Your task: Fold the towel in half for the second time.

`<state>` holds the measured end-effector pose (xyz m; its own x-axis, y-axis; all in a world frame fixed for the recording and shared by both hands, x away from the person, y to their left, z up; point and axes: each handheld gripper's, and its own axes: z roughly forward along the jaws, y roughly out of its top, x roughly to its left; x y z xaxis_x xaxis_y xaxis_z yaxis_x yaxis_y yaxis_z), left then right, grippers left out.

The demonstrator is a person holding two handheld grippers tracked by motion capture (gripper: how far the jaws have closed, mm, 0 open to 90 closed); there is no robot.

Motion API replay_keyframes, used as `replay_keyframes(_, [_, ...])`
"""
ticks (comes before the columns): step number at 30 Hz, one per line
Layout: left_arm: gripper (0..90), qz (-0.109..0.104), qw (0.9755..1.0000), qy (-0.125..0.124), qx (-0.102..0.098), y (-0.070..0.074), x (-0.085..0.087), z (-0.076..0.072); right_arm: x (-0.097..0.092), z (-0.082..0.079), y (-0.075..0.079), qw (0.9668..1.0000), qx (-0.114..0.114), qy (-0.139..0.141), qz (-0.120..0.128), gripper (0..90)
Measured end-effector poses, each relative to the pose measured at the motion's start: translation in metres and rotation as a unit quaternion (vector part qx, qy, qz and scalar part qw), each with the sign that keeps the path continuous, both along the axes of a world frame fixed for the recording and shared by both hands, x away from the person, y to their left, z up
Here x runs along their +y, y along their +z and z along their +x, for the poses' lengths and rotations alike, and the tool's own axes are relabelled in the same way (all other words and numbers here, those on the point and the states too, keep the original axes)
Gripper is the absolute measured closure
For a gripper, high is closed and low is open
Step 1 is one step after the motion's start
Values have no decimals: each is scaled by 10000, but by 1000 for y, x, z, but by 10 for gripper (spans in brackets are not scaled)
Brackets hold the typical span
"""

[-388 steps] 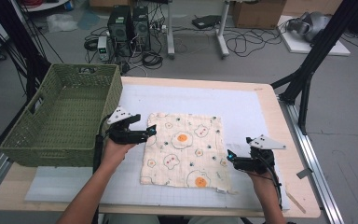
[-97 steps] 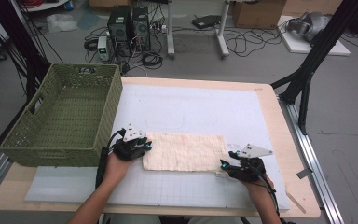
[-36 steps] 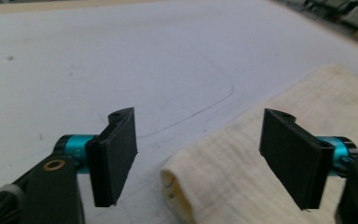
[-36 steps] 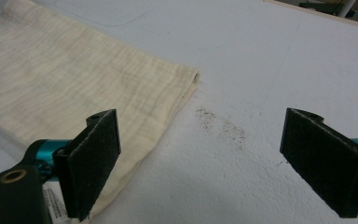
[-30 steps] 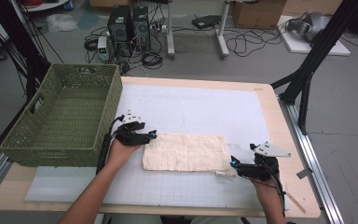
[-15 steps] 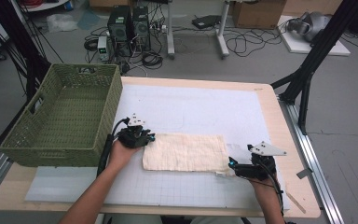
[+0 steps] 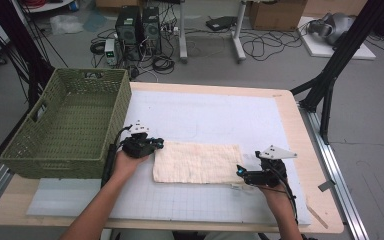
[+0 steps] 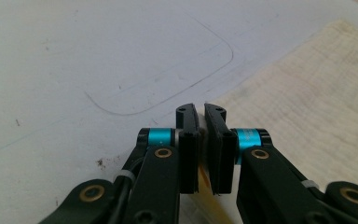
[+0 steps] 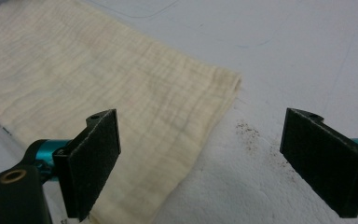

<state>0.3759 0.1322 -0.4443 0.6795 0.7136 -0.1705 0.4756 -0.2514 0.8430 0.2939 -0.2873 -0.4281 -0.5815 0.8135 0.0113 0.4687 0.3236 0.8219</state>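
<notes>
Jaws of the left gripper [image 8: 200, 122] have just been closing and now pinch the left end of the folded cream cloth [image 7: 197, 162], near the table's [image 7: 285, 112] front edge. Jaws of the right gripper [image 9: 200, 154] stand wide apart around the cloth's right end, not pressing it.

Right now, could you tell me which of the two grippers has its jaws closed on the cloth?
The left gripper: its jaws have just closed, pinching the cloth at its left end. The right gripper stands wide open over the other end.

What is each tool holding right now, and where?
The left tool pinches the folded cloth at its left end corner. The right tool is open, holding nothing.
</notes>
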Motion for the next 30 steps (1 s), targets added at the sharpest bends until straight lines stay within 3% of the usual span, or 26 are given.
replay_keyframes(6, [837,-38,9999,-18,-112,2,0,-3,3,11,5,9999,2,35,103,113])
replay_keyframes(13, [836,-126,9998,7,-122,3,2,-3,13,44,14,9999,78,107,-78,115])
replay_keyframes(14, [836,-129,9998,2,-118,3,2,-3,14,49,15,9998,91,104,-107,139])
replay_keyframes(16, [835,-126,9999,7,-116,3,3,-2,15,59,16,9994,156,272,-146,292])
replay_keyframes(19, [834,-133,9998,7,-116,3,3,-2,18,70,14,9988,234,352,-256,405])
replay_keyframes(24, [834,-127,9999,12,-109,3,3,-2,22,87,6,9975,418,317,-477,494])
replay_keyframes(30, [834,-111,9999,11,-108,2,3,-2,20,97,-8,9956,733,386,-444,548])
